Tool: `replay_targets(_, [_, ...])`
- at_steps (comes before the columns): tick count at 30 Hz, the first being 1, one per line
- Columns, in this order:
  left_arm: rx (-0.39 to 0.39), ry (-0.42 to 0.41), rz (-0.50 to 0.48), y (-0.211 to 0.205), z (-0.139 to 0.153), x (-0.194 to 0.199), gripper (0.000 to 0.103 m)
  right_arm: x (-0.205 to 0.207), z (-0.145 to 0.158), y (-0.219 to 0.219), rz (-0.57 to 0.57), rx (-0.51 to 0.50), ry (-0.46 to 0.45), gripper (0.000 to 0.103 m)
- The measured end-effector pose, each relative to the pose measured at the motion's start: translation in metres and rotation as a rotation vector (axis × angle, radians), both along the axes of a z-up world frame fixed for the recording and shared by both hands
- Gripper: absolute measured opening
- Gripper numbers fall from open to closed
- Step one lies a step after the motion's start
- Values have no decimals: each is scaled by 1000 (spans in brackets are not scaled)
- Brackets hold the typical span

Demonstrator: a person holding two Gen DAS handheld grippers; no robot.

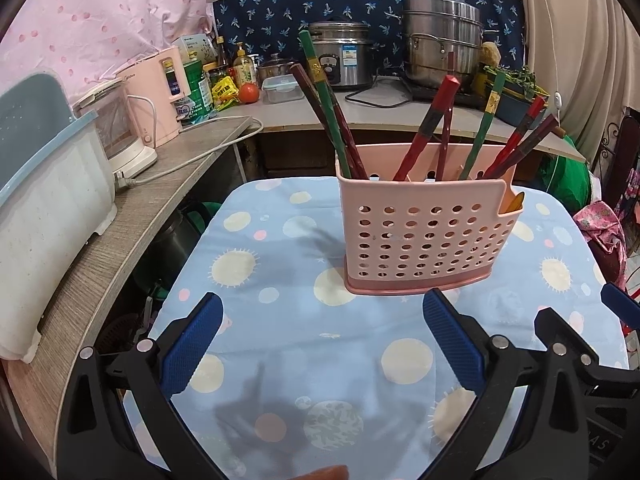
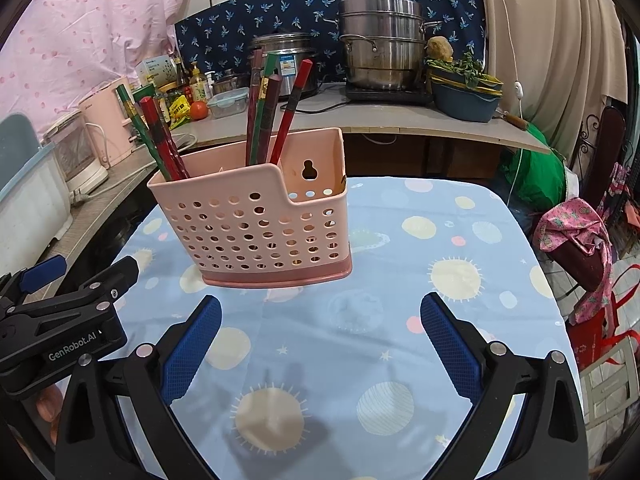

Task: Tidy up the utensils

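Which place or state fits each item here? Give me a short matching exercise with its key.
Things:
1. chopsticks
2. pink holder
3. tomato
4. left gripper

Places or states:
A. on the back counter
B. open, holding nothing
C. standing upright in the holder
D. on the blue tablecloth

Pairs: 1-C, 2-D, 3-A, 4-B

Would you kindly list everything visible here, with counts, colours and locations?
utensil holder: one, pink, perforated, on the table.
chopsticks: several, red, green and dark, upright in the holder.
tablecloth: one, light blue with pale circles, over the table.
steamer pot: one, steel, back counter.
rice cooker: one, steel, back counter.
tomato: one, red, by the bottles.
kettle: one, pink, left shelf.
left gripper: open, over the cloth.
right gripper: open, over the cloth.
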State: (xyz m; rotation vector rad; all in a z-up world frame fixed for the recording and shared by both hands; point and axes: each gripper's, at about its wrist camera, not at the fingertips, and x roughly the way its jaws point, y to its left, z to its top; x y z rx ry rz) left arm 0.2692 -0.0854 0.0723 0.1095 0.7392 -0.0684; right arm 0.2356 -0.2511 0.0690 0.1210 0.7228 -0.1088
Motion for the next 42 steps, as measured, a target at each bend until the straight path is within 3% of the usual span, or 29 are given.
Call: replay_targets(42, [11, 13, 16, -1, -1, 1, 96, 0, 0, 0, 1, 0, 2, 96])
